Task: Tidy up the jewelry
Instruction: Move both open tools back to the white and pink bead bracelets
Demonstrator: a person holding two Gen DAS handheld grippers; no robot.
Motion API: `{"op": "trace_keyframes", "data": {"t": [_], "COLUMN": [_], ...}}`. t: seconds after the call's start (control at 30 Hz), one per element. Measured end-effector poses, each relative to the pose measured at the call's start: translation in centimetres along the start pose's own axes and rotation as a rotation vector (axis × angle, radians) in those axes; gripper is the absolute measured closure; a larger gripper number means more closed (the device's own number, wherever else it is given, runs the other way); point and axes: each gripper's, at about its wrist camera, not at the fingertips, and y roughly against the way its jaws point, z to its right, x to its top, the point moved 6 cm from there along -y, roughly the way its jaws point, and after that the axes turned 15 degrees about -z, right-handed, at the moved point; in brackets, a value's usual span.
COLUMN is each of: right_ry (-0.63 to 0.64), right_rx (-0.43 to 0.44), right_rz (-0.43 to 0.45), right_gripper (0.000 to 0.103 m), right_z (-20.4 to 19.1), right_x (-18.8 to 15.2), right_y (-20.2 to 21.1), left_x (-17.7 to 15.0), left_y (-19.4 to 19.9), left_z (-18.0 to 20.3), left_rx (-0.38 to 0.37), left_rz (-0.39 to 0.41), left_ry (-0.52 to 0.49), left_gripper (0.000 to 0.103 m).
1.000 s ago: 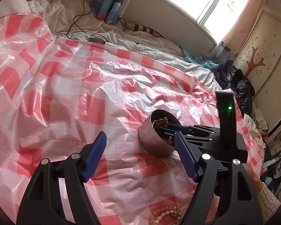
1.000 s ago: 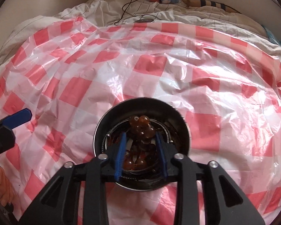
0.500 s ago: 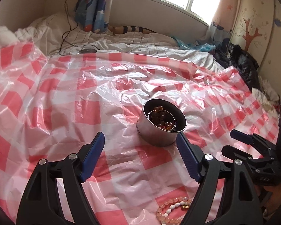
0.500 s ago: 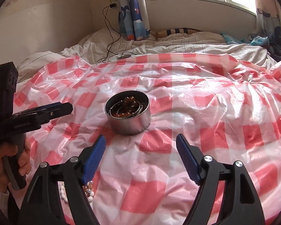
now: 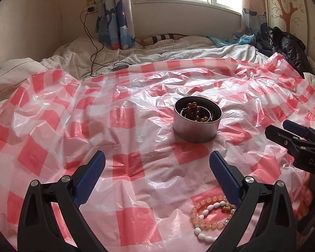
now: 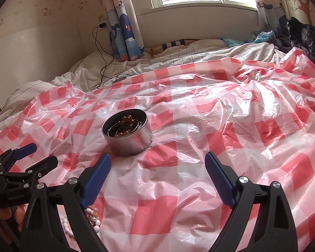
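Two bracelets [image 5: 212, 217], one of white oval beads and one of peach round beads, lie tangled on the checked plastic sheet [image 5: 124, 126], just under your left gripper [image 5: 157, 166]'s right finger, near side of the metal tin [image 5: 197, 124] already holding amber beads. Both the left gripper and the right gripper [image 6: 157, 166] are opening, nothing between the jaws. Grab one strand and the other may drag along, or you may pinch the slippery sheet. The loops' long axis runs roughly toward the tin, slightly leftward.
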Motion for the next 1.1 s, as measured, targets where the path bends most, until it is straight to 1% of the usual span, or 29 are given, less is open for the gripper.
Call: {"op": "trace_keyframes", "data": {"t": [0.13,0.23,0.5,0.77,1.1], "right_ry": [-0.003,0.014,0.045,0.044,0.046], "right_rx": [-0.001,-0.003,-0.004,0.014,0.016], "right_rz": [-0.029,-0.049,-0.076,-0.090,-0.096], "right_gripper": [0.016,0.016,0.014,0.013,0.012], "right_z": [-0.2,-0.7,-1.5,-1.5,-1.7], "right_x": [0.1,0.2,-0.1,-0.2,-0.3], "right_y": [-1.4,-2.1,-2.4,-2.4,-2.3], "left_x": [0.5,1.0,1.8,1.9,1.9], "left_y": [-1.3,-1.6,-1.7,-1.6,-1.4], "left_z": [-0.2,-0.1,0.1,0.4,0.2], "left_rx": [0.038,0.054,0.028,0.027,0.026], "left_rz": [-0.025,-0.018,-0.010,0.002,0.007], "left_ry": [0.018,0.011,0.036,0.042,0.046], "left_gripper": [0.008,0.008,0.008,0.008,0.008]}}
